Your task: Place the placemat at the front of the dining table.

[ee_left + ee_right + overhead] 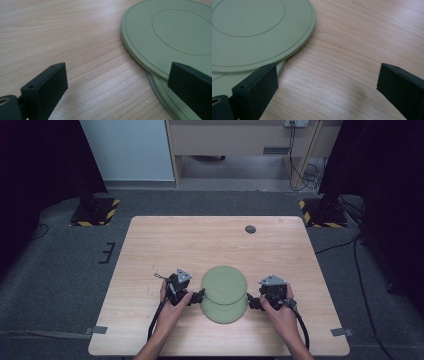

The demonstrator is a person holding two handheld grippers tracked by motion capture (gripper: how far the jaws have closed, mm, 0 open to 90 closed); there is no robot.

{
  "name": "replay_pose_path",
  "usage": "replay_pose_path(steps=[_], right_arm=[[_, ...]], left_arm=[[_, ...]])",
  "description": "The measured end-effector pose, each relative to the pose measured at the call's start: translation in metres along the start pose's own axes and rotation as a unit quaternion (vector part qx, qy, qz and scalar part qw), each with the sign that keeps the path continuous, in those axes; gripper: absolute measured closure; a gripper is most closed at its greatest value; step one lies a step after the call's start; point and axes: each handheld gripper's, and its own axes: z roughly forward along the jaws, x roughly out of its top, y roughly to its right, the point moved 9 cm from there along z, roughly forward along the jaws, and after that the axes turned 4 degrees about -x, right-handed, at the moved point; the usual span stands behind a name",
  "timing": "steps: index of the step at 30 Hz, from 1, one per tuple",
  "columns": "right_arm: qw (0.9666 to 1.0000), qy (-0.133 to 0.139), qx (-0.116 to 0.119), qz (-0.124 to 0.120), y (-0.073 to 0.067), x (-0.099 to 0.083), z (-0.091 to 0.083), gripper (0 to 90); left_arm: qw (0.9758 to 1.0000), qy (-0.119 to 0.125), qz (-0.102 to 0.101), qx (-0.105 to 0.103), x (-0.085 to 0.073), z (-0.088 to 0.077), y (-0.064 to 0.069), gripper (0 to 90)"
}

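Note:
Two flat round green plates lie overlapped on the wooden table [165, 245]. The upper plate [224, 284] rests partly on the lower plate [225, 312], which sits nearer the front edge. My left gripper [199, 296] stands open just left of the stack, with nothing between its jaws. In the left gripper view, the left gripper [117, 75] has its right jaw over the rims of the upper plate [172, 32] and lower plate [165, 100]. My right gripper [251, 301] is open at the stack's right. In the right gripper view, the right gripper [328, 75] has its left jaw by the upper plate [257, 32].
A small dark round disc [250, 229] lies near the table's far edge. Grey tape tabs [342, 331] mark the front corners. Two stand bases with yellow-black stripes [95, 212] rest on the floor beyond the table. Bare wood surrounds the plates.

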Motion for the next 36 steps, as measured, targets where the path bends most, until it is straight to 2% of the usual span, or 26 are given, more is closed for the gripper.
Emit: replay_pose_path(steps=[4,6,8,9,15,17,23,24,28,29,34,36], right_arm=[[0.9998,-0.017,0.01,-0.003,0.005,0.006,-0.001,4.0],[0.9997,-0.02,0.009,-0.009,0.011,0.019,-0.002,5.4],[0.9996,-0.023,0.01,-0.013,0.013,0.023,-0.002,5.5],[0.9995,-0.025,0.015,-0.011,0.015,0.032,-0.001,5.4],[0.9986,-0.039,0.035,-0.013,0.015,0.054,0.004,7.0],[0.9978,-0.045,0.041,-0.026,0.013,0.066,0.006,7.7],[0.9966,-0.055,0.054,-0.03,0.01,0.083,0.014,8.6],[0.9959,-0.058,0.065,-0.025,0.008,0.087,0.018,11.5],[0.9939,-0.073,0.079,-0.026,0.004,0.088,0.024,12.0],[0.9925,-0.083,0.086,-0.026,0.002,0.086,0.029,11.0],[0.9909,-0.097,0.085,-0.037,0.001,0.082,0.035,13.8],[0.9904,-0.1,0.089,-0.034,0.0,0.083,0.037,15.3]], left_arm=[[1.0,0.004,-0.006,-0.002,0.002,0.0,-0.002,2.1],[1.0,0.001,-0.006,-0.001,0.0,0.0,-0.002,2.1],[1.0,0.001,-0.007,-0.002,0.0,0.0,-0.002,2.2],[1.0,0.001,-0.007,-0.003,0.0,0.0,-0.001,2.3],[1.0,-0.004,0.001,-0.008,-0.001,0.004,0.003,2.4],[0.9999,-0.004,0.003,-0.011,-0.001,0.004,0.004,2.4],[0.9999,0.002,-0.003,-0.011,0.001,0.002,0.004,2.4],[0.9999,0.001,-0.003,-0.011,0.001,0.002,0.004,2.4],[0.9999,0.0,-0.006,-0.012,0.0,0.001,0.002,2.4],[0.9999,-0.001,-0.01,-0.012,0.0,0.002,0.001,2.4],[0.9998,-0.001,-0.014,-0.011,0.0,0.001,0.0,2.5],[0.9998,-0.001,-0.014,-0.011,0.0,0.0,0.0,2.5]])
